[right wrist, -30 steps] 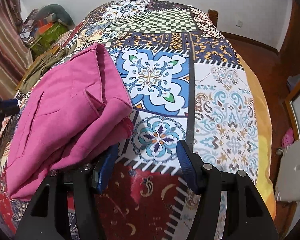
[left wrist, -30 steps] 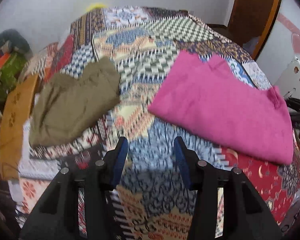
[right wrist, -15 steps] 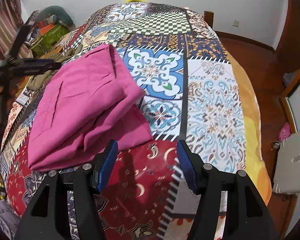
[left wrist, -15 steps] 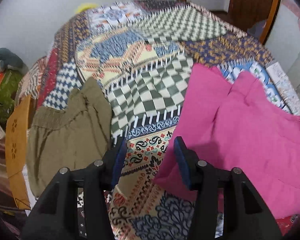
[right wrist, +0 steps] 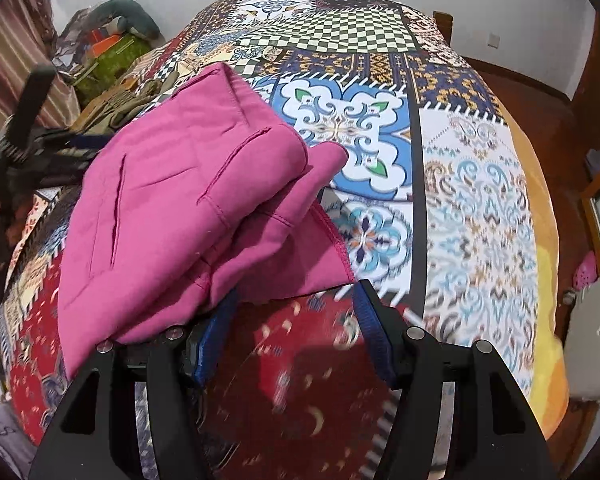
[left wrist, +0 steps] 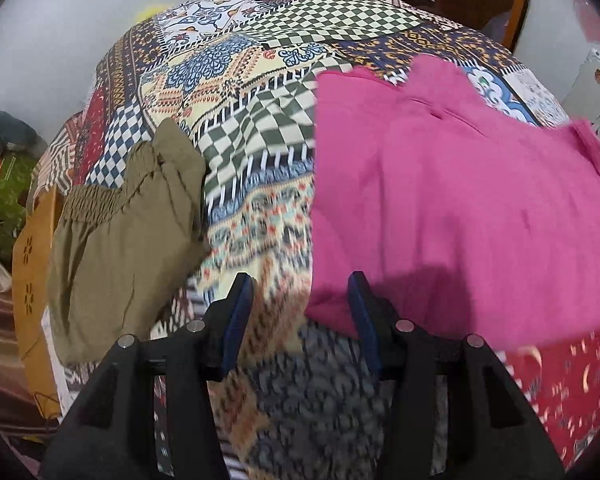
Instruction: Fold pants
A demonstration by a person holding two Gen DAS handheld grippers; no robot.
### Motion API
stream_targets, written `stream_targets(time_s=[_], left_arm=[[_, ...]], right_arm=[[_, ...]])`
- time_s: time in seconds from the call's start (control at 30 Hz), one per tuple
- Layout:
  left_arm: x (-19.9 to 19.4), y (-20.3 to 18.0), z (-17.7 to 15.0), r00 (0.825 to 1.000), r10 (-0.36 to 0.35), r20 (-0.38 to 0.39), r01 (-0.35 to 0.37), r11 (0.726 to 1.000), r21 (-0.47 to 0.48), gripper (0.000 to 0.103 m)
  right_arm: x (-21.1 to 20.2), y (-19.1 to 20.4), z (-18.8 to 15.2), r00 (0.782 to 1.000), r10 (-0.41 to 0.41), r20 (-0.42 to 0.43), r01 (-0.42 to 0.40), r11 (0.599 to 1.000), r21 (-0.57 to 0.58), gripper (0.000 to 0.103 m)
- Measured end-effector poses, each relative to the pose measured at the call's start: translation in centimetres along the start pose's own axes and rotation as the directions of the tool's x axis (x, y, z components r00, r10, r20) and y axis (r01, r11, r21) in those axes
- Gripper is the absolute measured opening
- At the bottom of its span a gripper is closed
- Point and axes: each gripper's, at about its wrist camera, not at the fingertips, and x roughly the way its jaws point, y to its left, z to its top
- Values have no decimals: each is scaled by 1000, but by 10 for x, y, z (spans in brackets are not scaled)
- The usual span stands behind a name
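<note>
Patchwork bedspread [left wrist: 268, 128] fills both of my views, a busy quilt of checks, tiles and red panels stretched over the bed. On it lie the pink pants [left wrist: 452, 200], folded into a thick stack of layers; in my right wrist view they sit left of centre, a pocket seam and a stitched hem edge showing on top, the lower hem reaching down to my right tongs. Left of them in the left wrist view, well apart across a strip of bare quilt, lie the olive pants [left wrist: 128, 236], folded too, their elastic waistband bunched toward the bed's left edge.

My left gripper [left wrist: 302, 320] hangs with its blue-padded jaws spread wide and nothing between them; the right pad sits just beside the near corner of the pink pants, whether touching I cannot tell. My right gripper [right wrist: 294, 332] is likewise spread and grasps nothing, its left finger tucked under the overhanging pink fold, its right finger over the red panel.
</note>
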Motion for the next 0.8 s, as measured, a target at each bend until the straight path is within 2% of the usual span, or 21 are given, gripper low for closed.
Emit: stream_targets(time_s=[0.23, 0.37, 0.47, 0.57, 0.7, 0.8], left_arm=[[-11, 5, -18, 998, -60, -1, 59, 993, -102, 49], [-19, -6, -22, 998, -67, 7, 67, 994, -81, 48], [-27, -12, -24, 999, -46, 19, 47, 997, -58, 48], [-34, -5, -22, 998, -56, 29, 58, 993, -101, 47], [-58, 6, -18, 992, -58, 108, 74, 986, -150, 48], [-73, 7, -10, 981, -95, 167, 121, 980, -157, 50]], right_arm=[[-1, -24, 13, 997, -66, 29, 65, 997, 36, 57], [-21, -35, 11, 993, -98, 73, 93, 994, 64, 57], [-40, -39, 7, 988, -109, 108, 100, 991, 87, 57], [-54, -37, 5, 986, -98, 136, 84, 991, 101, 57], [-62, -23, 4, 985, -69, 159, 58, 996, 73, 57], [-57, -6, 7, 987, -35, 154, 30, 999, 38, 57]])
